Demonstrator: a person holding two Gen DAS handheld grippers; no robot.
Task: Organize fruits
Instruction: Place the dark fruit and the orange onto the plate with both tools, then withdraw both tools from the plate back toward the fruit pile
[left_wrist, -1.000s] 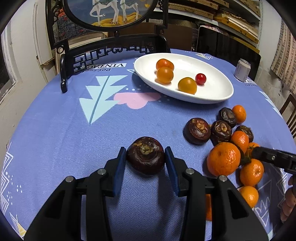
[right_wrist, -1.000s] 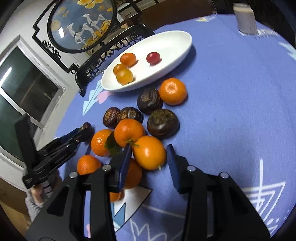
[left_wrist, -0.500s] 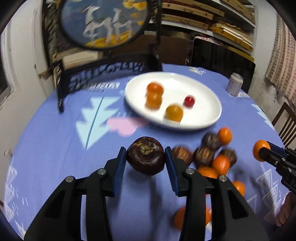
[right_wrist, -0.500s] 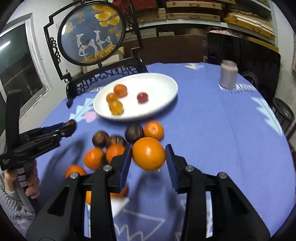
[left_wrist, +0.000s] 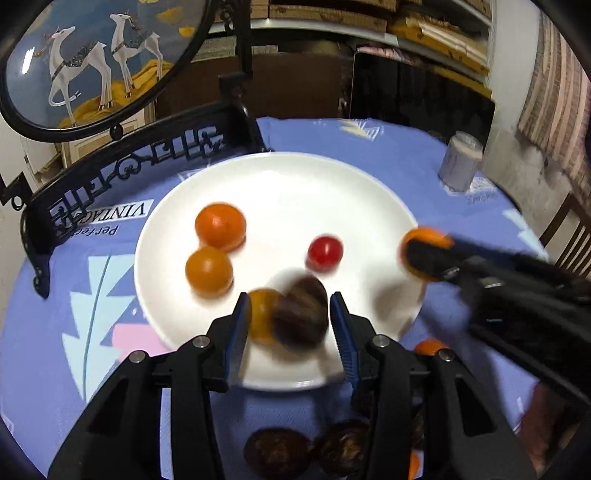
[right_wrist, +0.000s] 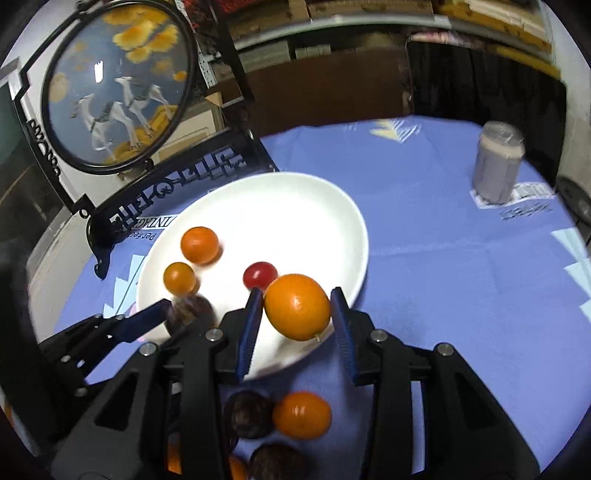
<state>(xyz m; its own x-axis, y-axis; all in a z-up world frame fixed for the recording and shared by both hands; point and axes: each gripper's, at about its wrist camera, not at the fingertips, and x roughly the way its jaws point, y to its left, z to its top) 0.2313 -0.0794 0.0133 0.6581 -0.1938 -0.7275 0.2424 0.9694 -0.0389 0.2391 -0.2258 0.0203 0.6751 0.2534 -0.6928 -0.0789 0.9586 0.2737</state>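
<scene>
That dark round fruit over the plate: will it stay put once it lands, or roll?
The dark fruit looks round and smooth, so it probably rolls on the glossy white plate. The raised rim should likely contain it. It may bump the yellow-orange fruit right beside it. Its skin seems firm, so bruising looks unlikely.

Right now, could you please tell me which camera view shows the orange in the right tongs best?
The right wrist view: the orange sits sharp and whole between the right tongs, over the white plate. The left wrist view shows it only blurred at the plate's edge, half hidden behind the tongs.
</scene>
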